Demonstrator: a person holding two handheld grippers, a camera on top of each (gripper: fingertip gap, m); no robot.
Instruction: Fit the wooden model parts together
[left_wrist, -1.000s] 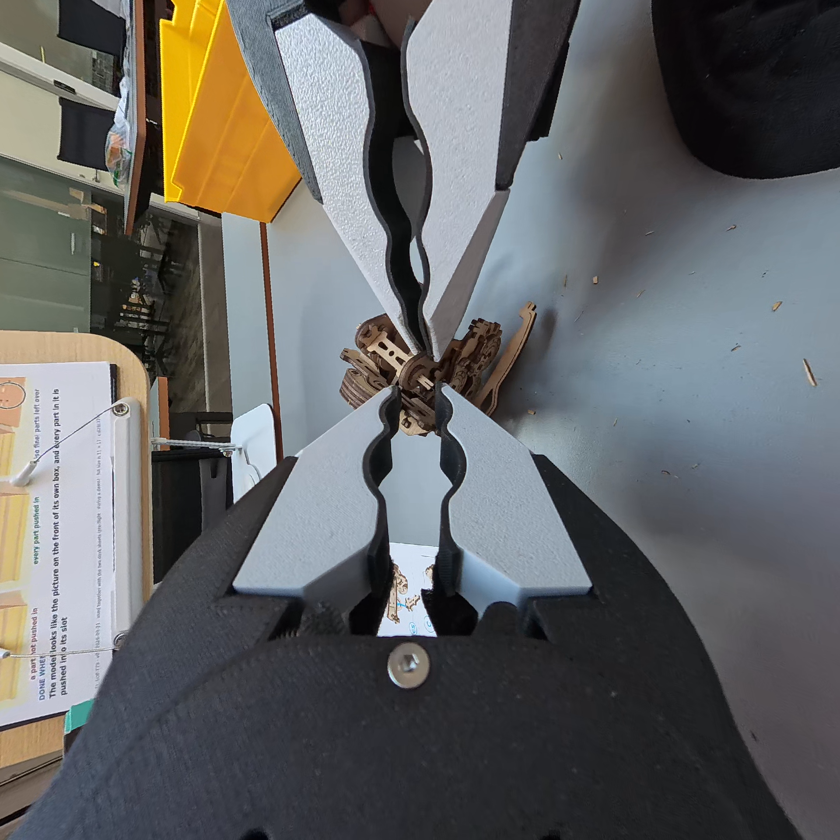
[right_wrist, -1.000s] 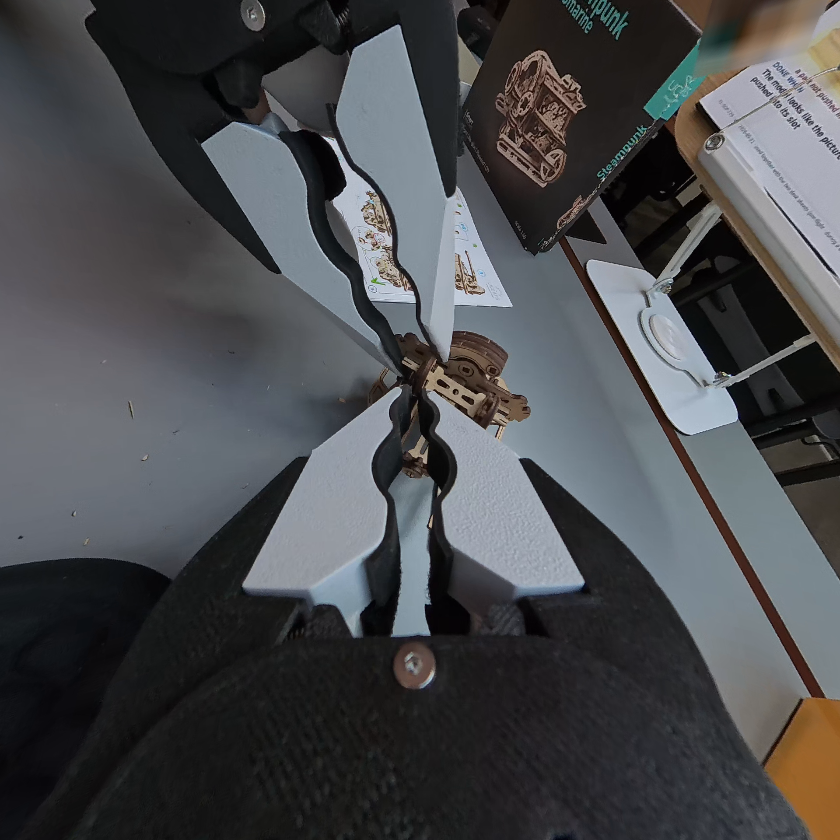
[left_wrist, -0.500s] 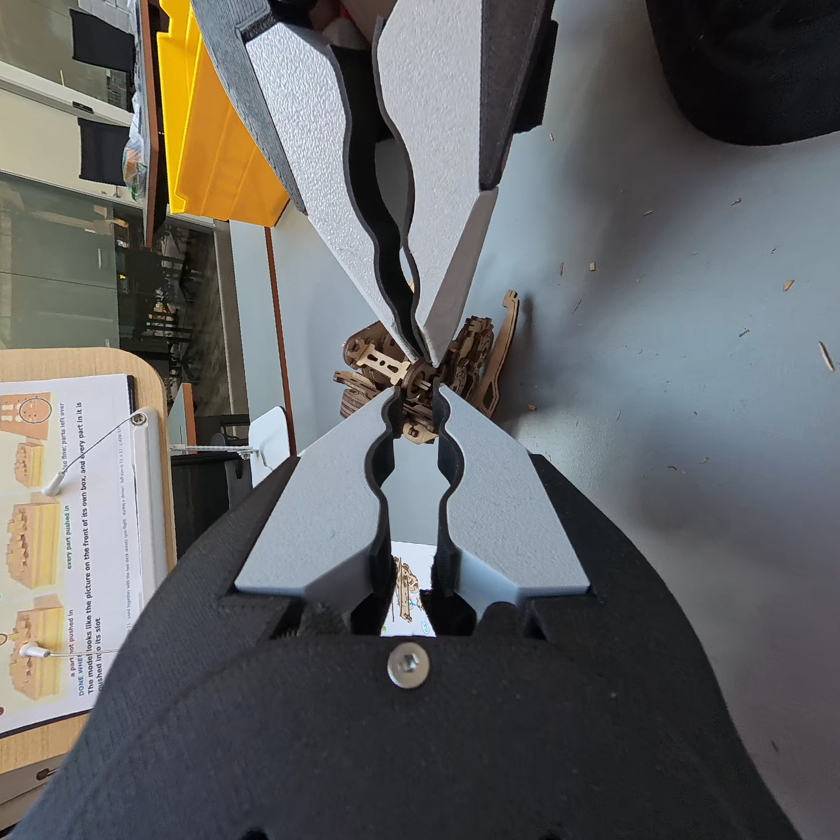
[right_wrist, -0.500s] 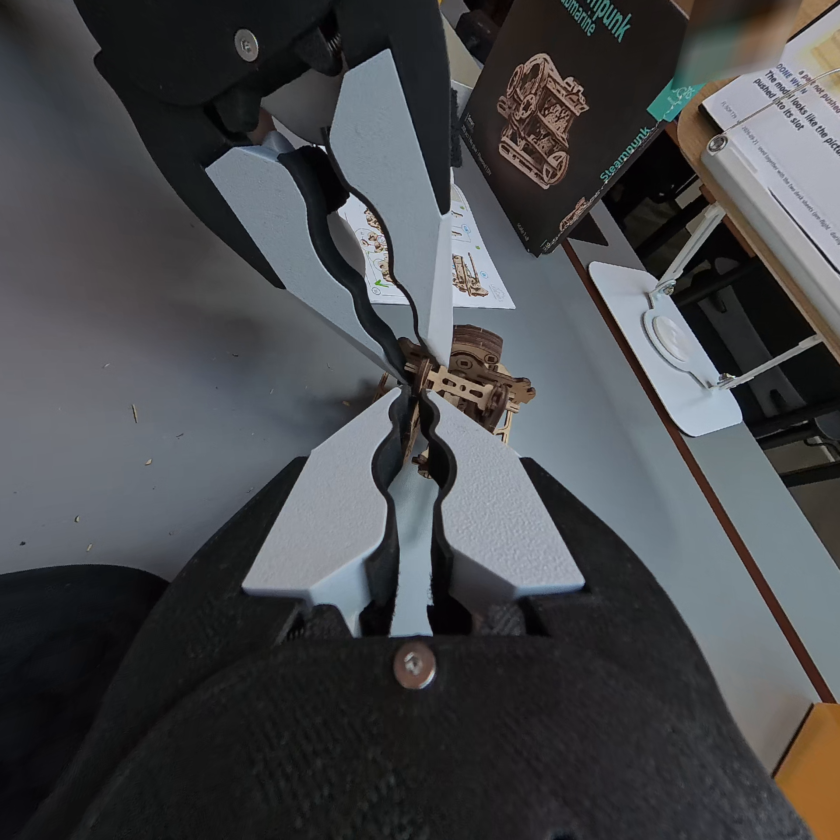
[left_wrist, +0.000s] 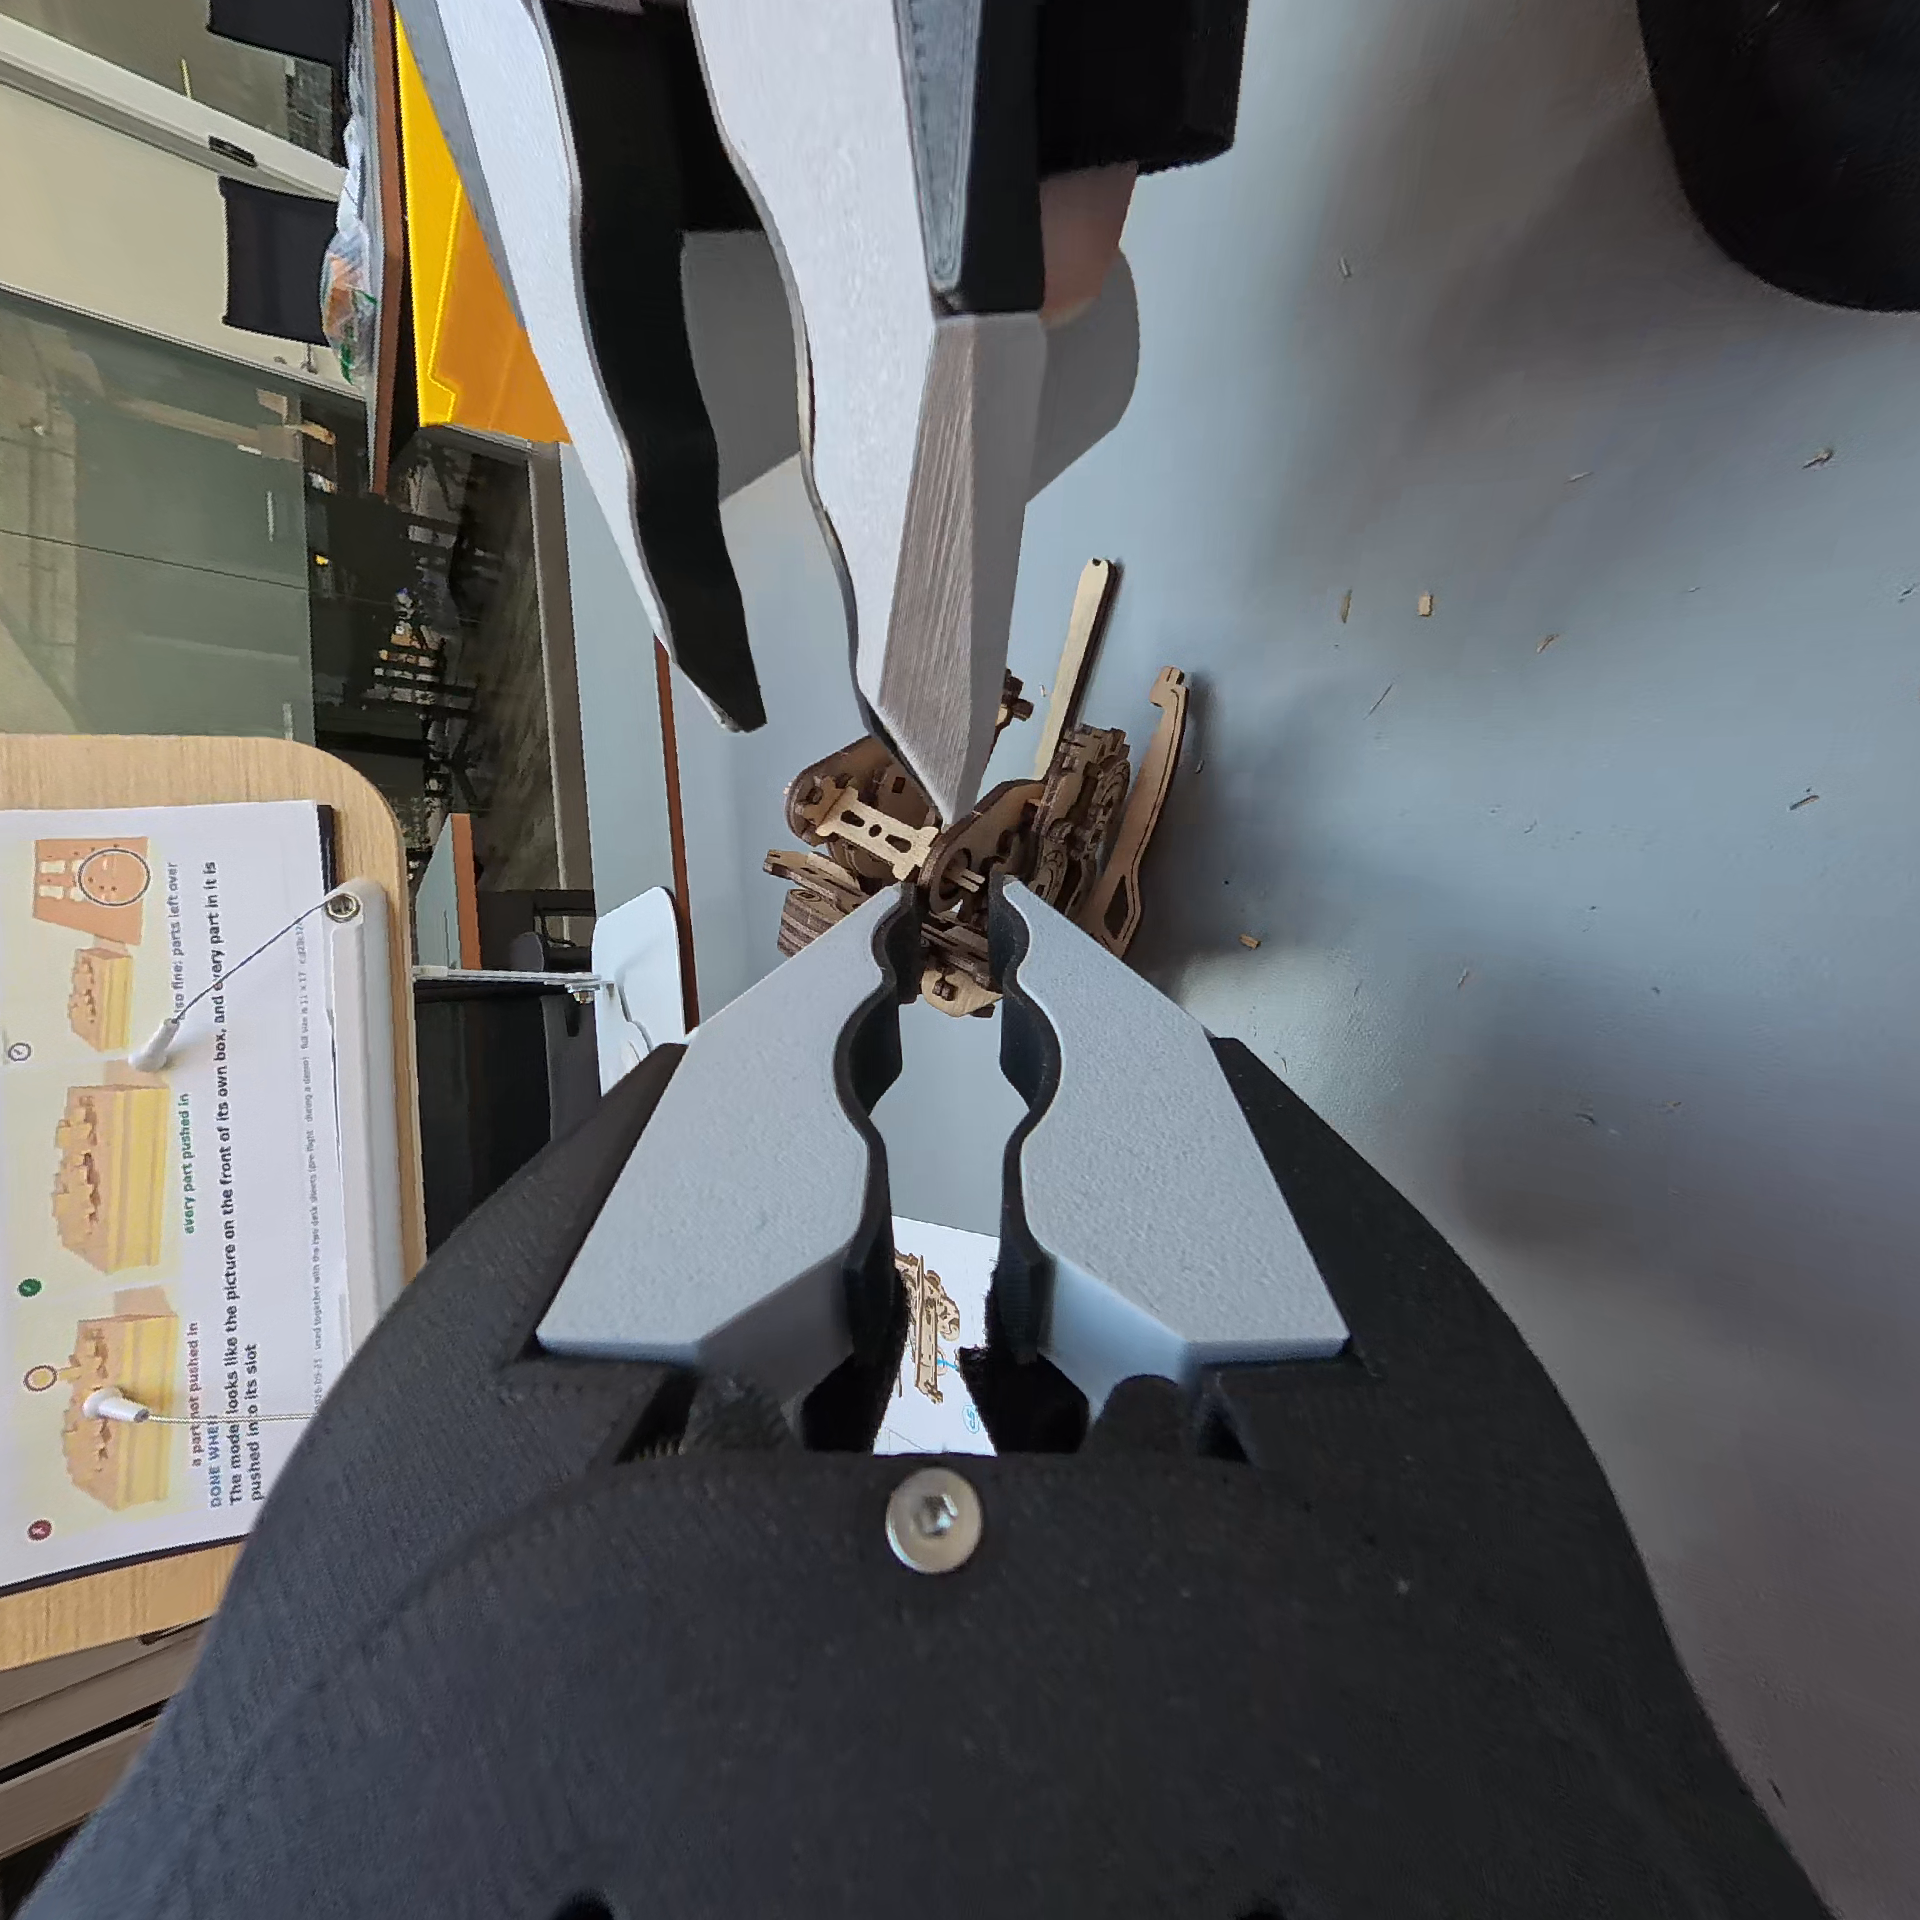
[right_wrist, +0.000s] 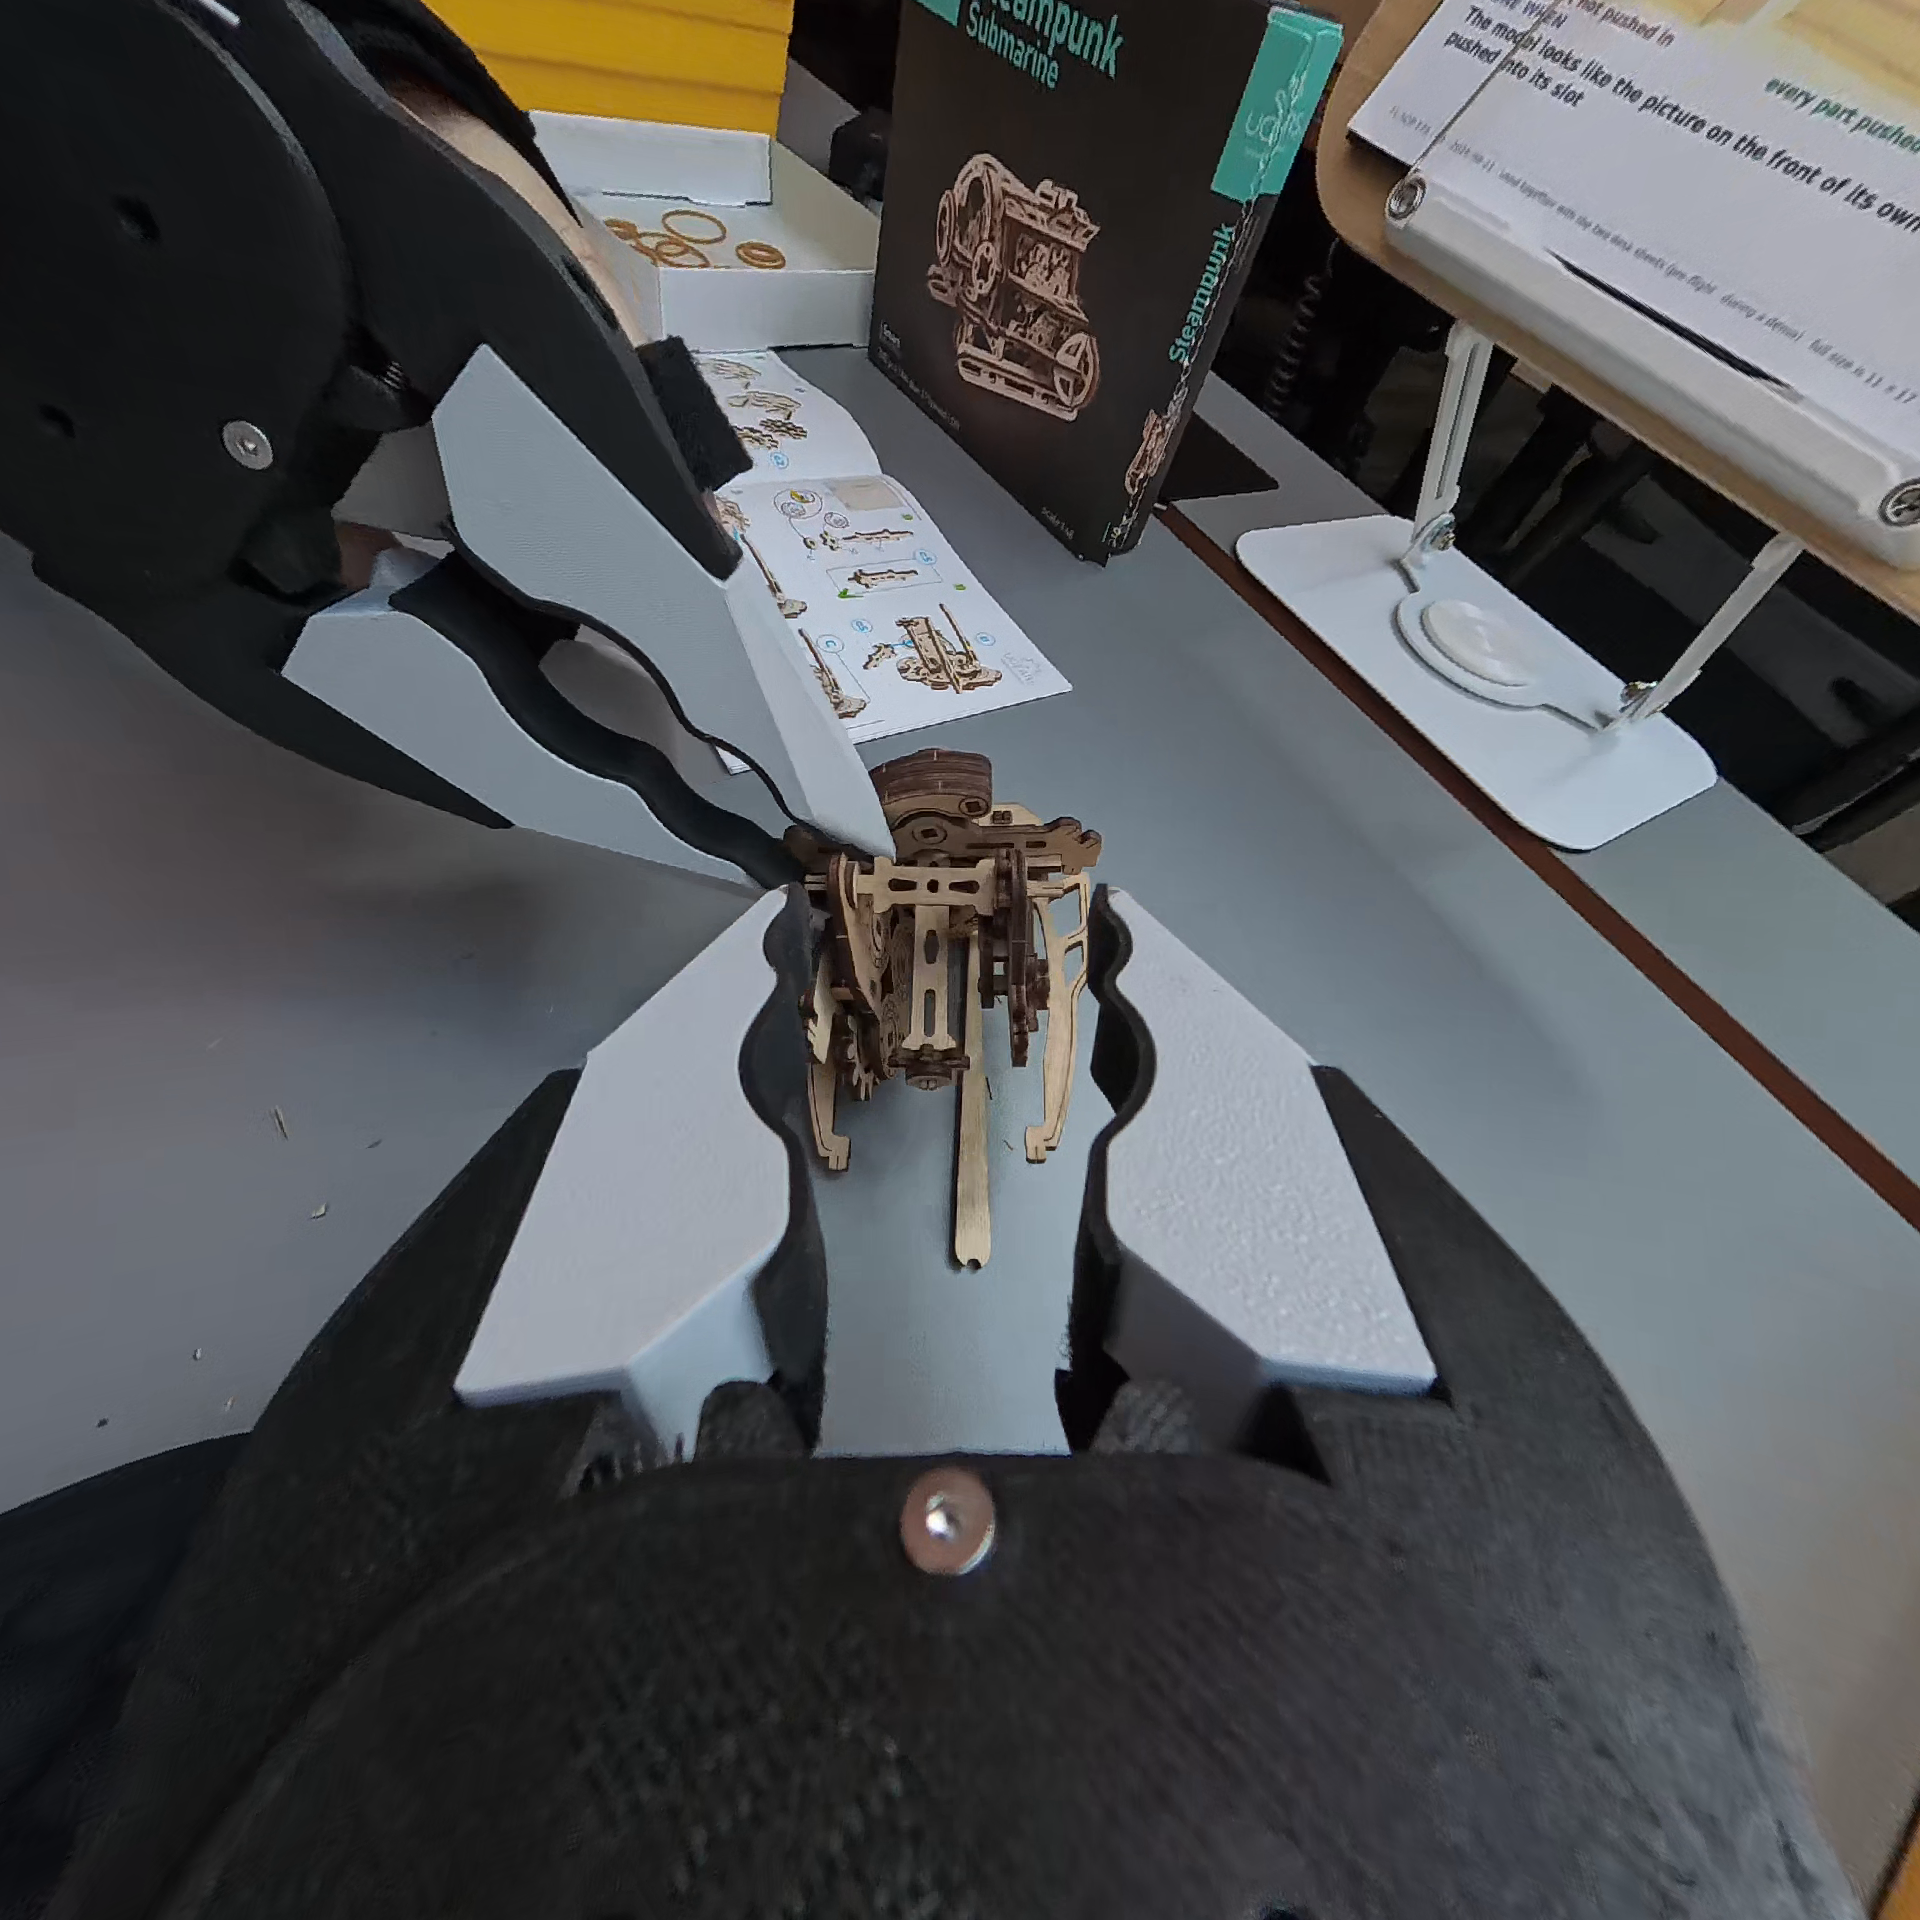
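The wooden model (right_wrist: 935, 956), a small assembly of gears and frames with a long flat stick (right_wrist: 971, 1195) jutting out, sits low over the grey table (right_wrist: 312, 987). My left gripper (left_wrist: 951, 909) is shut on the model (left_wrist: 1070, 831). In the right wrist view it comes in from the upper left (right_wrist: 831, 847) and pinches the model's top left. My right gripper (right_wrist: 945, 904) is open, its fingers on either side of the model without gripping it. In the left wrist view it hangs open from above (left_wrist: 842, 753), one fingertip at the model's top.
A black kit box (right_wrist: 1060, 260) stands behind a folded instruction sheet (right_wrist: 894, 603). A white tray with wooden rings (right_wrist: 707, 249) lies further back. A white stand (right_wrist: 1486, 665) holding a printed board (right_wrist: 1662, 156) is at the right, past the table edge. A yellow bin (left_wrist: 457, 291) is beyond. My two grippers' fingertips are within a few centimetres of each other.
My right gripper was shut on the model and has opened wide and swung round it. My left gripper keeps its hold; the model has turned a little.
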